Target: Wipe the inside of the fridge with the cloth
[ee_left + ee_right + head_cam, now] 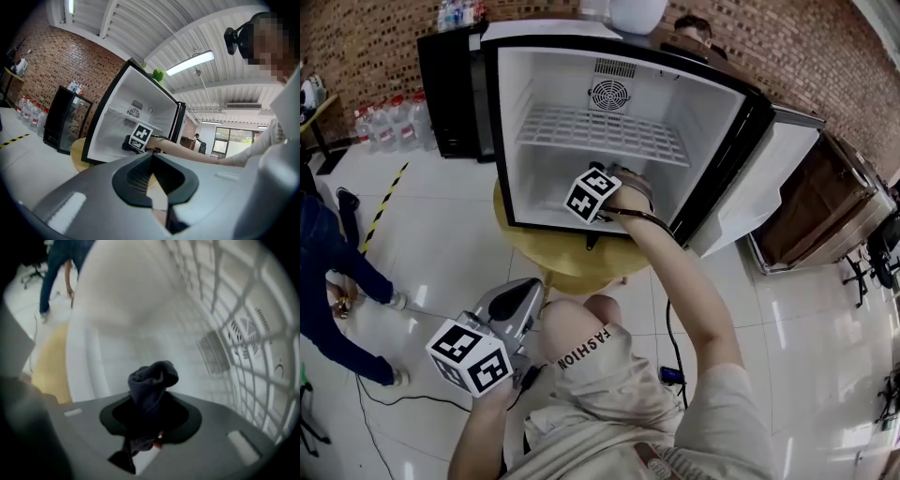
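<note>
A small white-lined fridge [619,141] stands open on a round yellow table [553,258]. My right gripper [592,195] reaches inside it, below the wire shelf [605,133], down near the fridge floor. In the right gripper view its jaws [150,404] are shut on a bunched dark blue cloth [152,380], which sticks out toward the white back wall. My left gripper [532,289] hangs low at the left, outside the fridge, near the person's knee. In the left gripper view it [151,158] points level at the fridge [126,122], shut and empty.
The fridge door [764,183] swings open to the right. A black cabinet [455,89] and water bottles [389,122] stand at the back left. A person in dark blue [328,281] bends at the left edge. A wooden box [811,202] sits right; a cable [670,328] lies on the floor.
</note>
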A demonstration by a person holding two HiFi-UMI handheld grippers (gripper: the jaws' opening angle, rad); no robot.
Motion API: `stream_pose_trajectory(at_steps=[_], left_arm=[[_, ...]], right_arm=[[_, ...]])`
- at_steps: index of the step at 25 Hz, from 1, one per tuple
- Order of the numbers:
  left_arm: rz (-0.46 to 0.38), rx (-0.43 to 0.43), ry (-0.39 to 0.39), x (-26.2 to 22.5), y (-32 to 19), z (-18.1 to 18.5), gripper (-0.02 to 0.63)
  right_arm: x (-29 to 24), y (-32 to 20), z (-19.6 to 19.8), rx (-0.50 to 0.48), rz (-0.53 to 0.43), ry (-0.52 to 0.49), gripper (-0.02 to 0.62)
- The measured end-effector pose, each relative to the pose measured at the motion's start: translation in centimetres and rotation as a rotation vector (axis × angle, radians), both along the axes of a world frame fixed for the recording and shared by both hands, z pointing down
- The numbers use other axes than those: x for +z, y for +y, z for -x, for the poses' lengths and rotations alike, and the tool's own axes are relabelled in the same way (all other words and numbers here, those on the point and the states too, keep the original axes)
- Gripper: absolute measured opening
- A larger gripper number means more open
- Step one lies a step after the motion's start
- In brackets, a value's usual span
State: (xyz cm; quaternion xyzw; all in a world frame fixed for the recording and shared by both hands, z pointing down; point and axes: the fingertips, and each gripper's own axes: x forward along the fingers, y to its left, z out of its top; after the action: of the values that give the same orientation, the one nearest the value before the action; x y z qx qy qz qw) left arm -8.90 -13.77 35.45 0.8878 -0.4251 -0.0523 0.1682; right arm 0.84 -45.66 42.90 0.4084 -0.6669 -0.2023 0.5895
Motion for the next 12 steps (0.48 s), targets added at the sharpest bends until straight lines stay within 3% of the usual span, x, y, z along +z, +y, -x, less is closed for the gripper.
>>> stream_pose_trajectory(at_steps=[3,6,9,12], left_arm=[[0.007,0.001,-0.009,0.6,-0.2,0.1,0.002],[0.021,-0.006,-0.004,1.0,-0.3,-0.1,0.002],[0.011,-0.012,-0.010,0.7,-0.3,-0.3,0.002],[0.001,-0.016,-0.022,0.5,-0.4,-0.3,0.002]], right_arm=[[-0.6,3.3,10.6,-0.246,0.091,-0.281,0.120],[1.9,4.9,16.8,-0.334,0.216,-0.369,0.120],[3.5,4.6,16.2,-0.311,0.232,-0.349,0.118],[3.7,3.0,8.7,-0.154,0.189,-0.275,0.118]])
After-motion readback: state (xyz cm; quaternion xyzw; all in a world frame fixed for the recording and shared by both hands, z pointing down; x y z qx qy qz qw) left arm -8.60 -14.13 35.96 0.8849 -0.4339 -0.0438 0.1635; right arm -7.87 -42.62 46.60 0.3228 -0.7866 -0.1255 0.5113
